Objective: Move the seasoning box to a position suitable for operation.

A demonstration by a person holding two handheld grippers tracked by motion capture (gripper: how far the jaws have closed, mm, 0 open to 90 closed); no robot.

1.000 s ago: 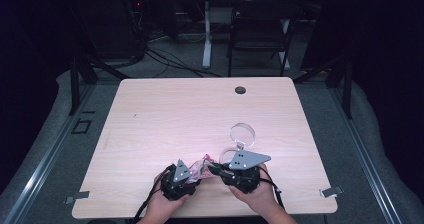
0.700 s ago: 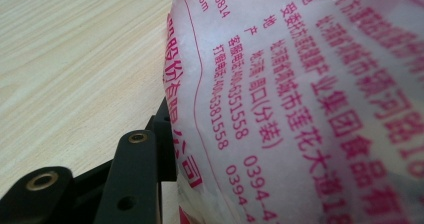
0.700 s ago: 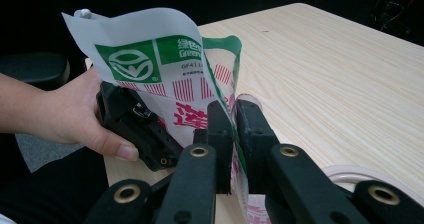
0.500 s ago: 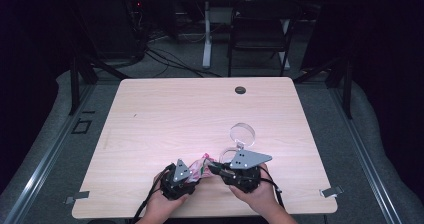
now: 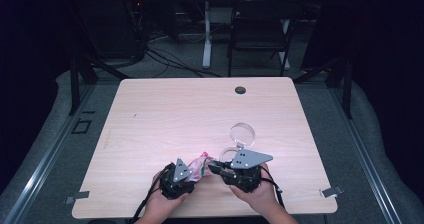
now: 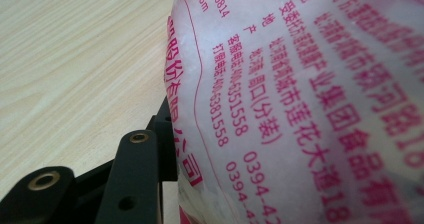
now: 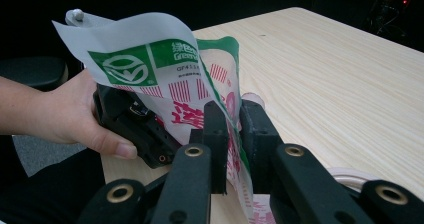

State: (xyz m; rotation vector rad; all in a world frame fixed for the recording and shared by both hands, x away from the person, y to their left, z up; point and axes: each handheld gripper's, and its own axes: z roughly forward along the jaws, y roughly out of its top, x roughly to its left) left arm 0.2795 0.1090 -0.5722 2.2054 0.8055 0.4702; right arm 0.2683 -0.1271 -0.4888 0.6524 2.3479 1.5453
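Note:
A plastic bag with pink print and a green logo hangs between my two grippers near the table's front edge. My left gripper is shut on the bag's full body. In the left gripper view one black finger presses against the film, and the other is hidden behind it. My right gripper faces it from the right. Its jaws have just been opening. The bag's flat top edge runs through the narrow gap between the right gripper fingers, loose and unpinched.
A clear round jar stands on the table just beyond the right gripper, with a clear ring beside it. A cable hole sits near the far edge. A chair stands behind the table.

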